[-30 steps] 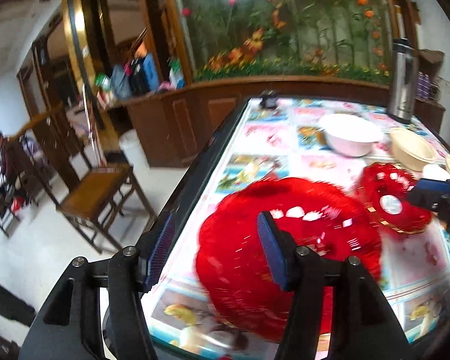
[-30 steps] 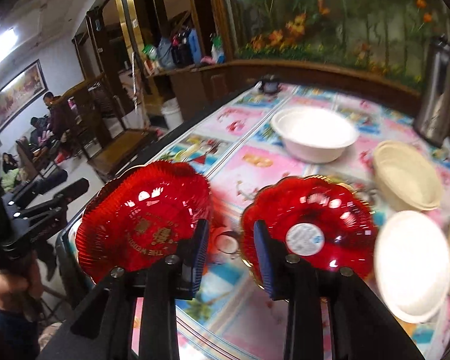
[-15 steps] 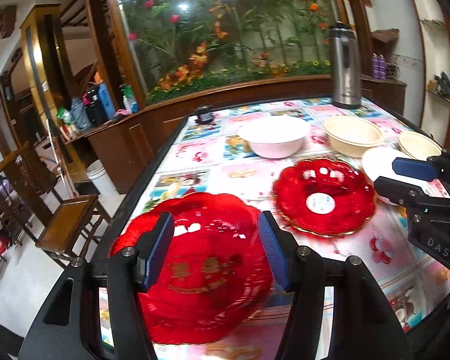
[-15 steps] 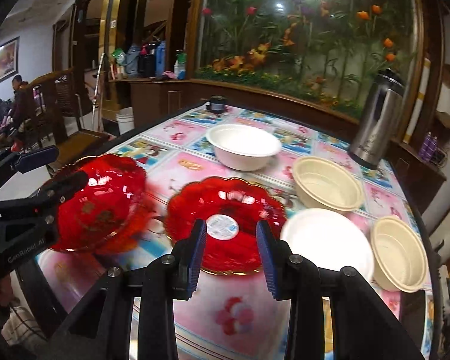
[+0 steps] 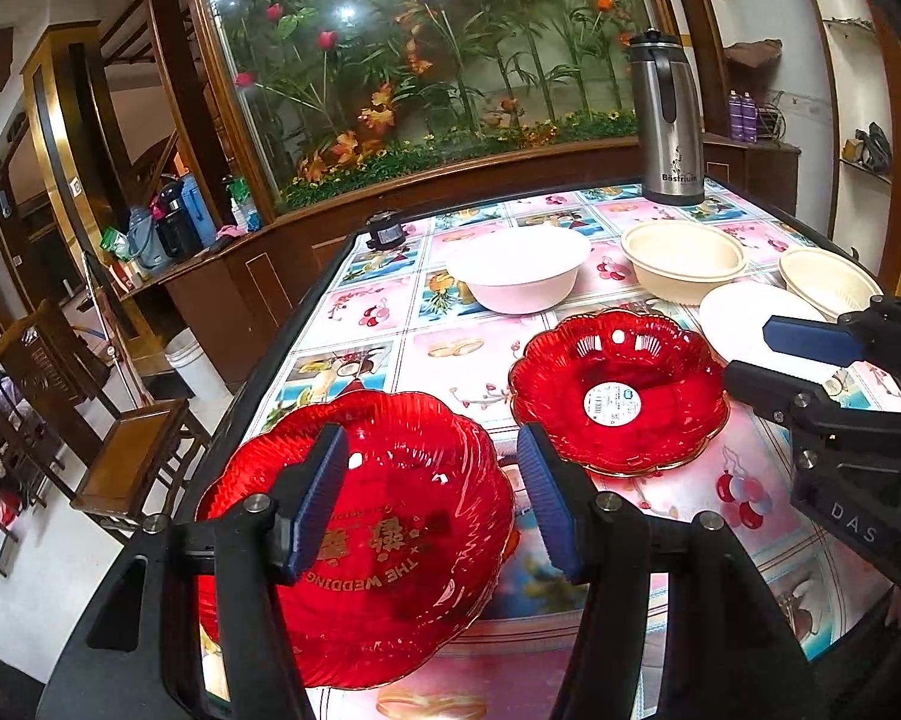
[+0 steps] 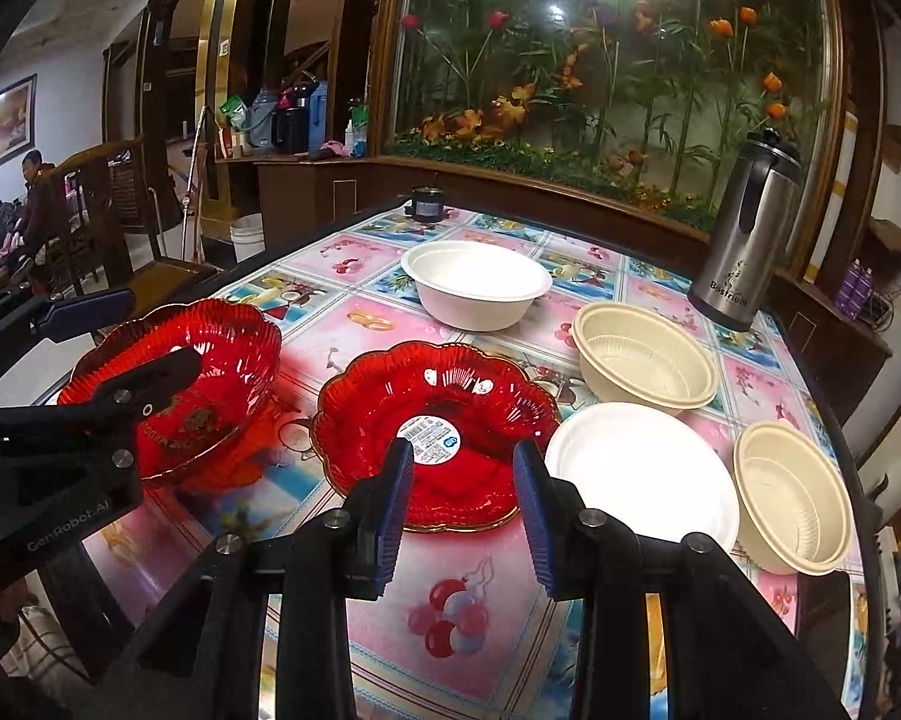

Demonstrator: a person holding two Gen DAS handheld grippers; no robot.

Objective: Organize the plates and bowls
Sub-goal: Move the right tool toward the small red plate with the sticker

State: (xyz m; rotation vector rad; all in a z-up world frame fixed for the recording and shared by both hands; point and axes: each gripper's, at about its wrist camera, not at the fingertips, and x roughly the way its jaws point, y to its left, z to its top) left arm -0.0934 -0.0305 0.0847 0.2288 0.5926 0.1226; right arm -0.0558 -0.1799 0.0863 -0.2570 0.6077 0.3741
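A red plate with gold lettering [image 5: 390,516] lies at the table's near left corner; my left gripper [image 5: 429,498] hovers open above it, empty. A second red plate with a white sticker [image 6: 435,432] lies beside it; my right gripper [image 6: 459,498] is open just before its near rim. It also shows in the left wrist view [image 5: 618,387]. A white bowl [image 6: 477,285], two cream bowls [image 6: 645,351] [image 6: 789,489] and a white plate [image 6: 642,471] stand further right and back.
A steel thermos [image 6: 744,228] stands at the table's [image 6: 480,612] far right. A small dark object [image 6: 426,201] sits at the far edge. A wooden chair [image 5: 132,456] stands left of the table. A glass wall with flowers lies behind.
Both grippers have drawn back and risen, so more of the table shows. The left wrist view has swung right toward the plates. Both grippers stay open.
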